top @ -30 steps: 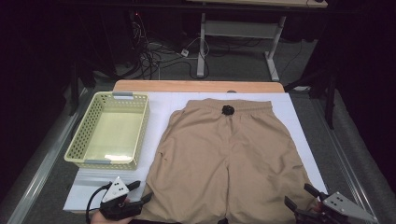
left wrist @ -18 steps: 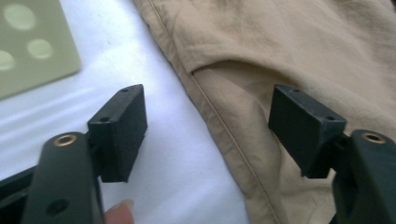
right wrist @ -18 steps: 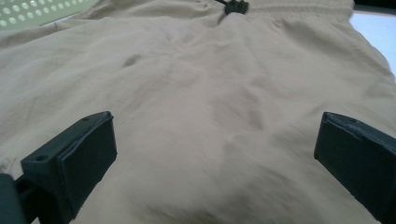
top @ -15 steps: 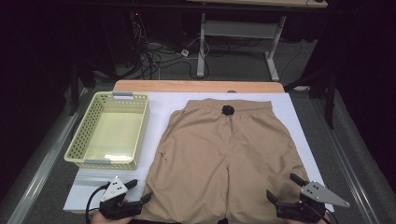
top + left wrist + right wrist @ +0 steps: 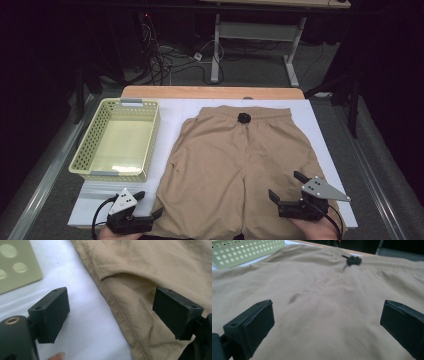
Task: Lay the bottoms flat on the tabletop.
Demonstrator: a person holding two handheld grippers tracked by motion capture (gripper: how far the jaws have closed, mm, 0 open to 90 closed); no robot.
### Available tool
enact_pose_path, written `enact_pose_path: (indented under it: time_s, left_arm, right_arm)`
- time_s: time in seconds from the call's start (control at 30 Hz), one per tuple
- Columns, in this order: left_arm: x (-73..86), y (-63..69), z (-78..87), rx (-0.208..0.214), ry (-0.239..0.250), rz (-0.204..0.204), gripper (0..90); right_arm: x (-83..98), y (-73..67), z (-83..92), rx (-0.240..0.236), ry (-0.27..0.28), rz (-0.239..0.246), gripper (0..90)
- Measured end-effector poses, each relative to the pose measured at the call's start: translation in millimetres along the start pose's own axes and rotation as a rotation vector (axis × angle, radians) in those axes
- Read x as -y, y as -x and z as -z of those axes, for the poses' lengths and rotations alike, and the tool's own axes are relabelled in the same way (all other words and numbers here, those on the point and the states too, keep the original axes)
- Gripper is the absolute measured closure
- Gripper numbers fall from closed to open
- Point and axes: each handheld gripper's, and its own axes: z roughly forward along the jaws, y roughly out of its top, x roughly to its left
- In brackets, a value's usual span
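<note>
Tan shorts (image 5: 240,165) lie flat on the white table cover, waistband far, with a black drawstring knot (image 5: 243,118) at the waist. My left gripper (image 5: 149,204) rests at the near left corner by the left leg's side seam. Its jaws have just been opening; in the left gripper view it is open (image 5: 112,310) and straddles the seam edge of the shorts (image 5: 140,270) without pressing it. My right gripper (image 5: 286,185) hovers over the right leg, open after widening a moment ago. In the right gripper view (image 5: 329,322) the cloth (image 5: 324,290) lies below its jaws and the knot (image 5: 353,260) is far ahead.
A pale yellow perforated basket (image 5: 82,150) stands left of the shorts, with its side also in the left gripper view (image 5: 17,265) and the right gripper view (image 5: 242,250). The white cover (image 5: 170,112) ends at a wooden far edge (image 5: 210,92). Cables and a desk frame lie beyond on the floor.
My right gripper has slid left from the near right corner to above the right leg and its jaws have spread. The left gripper stayed put while its jaws widened.
</note>
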Motion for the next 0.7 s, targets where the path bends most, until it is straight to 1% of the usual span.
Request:
enact_pose_path:
  time_s: [0.03,0.07,0.17,0.27,0.3,0.47,0.53,0.63,0.7]
  left_arm:
    - [0.2,-0.4,-0.1,0.004,0.005,0.001,13.6]
    - [0.6,-0.4,1.0,-0.003,0.002,0.003,13.6]
    - [1.2,-1.1,1.4,0.002,0.004,0.001,13.6]
    - [1.3,-1.5,3.1,-0.002,0.009,0.003,13.6]
    - [1.3,-1.2,4.0,-0.009,0.007,0.004,13.6]
    - [1.3,-0.9,3.5,-0.005,0.016,-0.002,13.7]
    - [0.9,-0.3,3.4,-0.011,0.011,-0.005,13.7]
    - [0.7,0.4,3.4,-0.008,0.011,0.001,13.9]
    - [0.8,1.3,3.6,-0.010,0.021,0.003,14.7]
  right_arm:
    - [-2.3,-2.5,-4.5,-0.007,0.003,0.010,0.0]
    - [-4.0,-4.7,-8.3,-0.009,0.006,0.018,0.0]
    - [-7.7,-11.3,-19.2,-0.029,0.014,0.031,0.0]
    - [-10.6,-19.7,-31.1,-0.056,0.021,0.046,0.0]
    - [-11.2,-22.6,-34.9,-0.064,0.022,0.051,0.0]
    - [-17.9,-35.5,-54.7,-0.114,0.018,0.058,0.0]
    - [-21.8,-40.5,-62.1,-0.130,0.023,0.065,0.0]
    - [-25.1,-50.0,-71.1,-0.160,0.033,0.068,0.0]
    - [-23.5,-56.3,-74.1,-0.187,0.050,0.054,0.0]
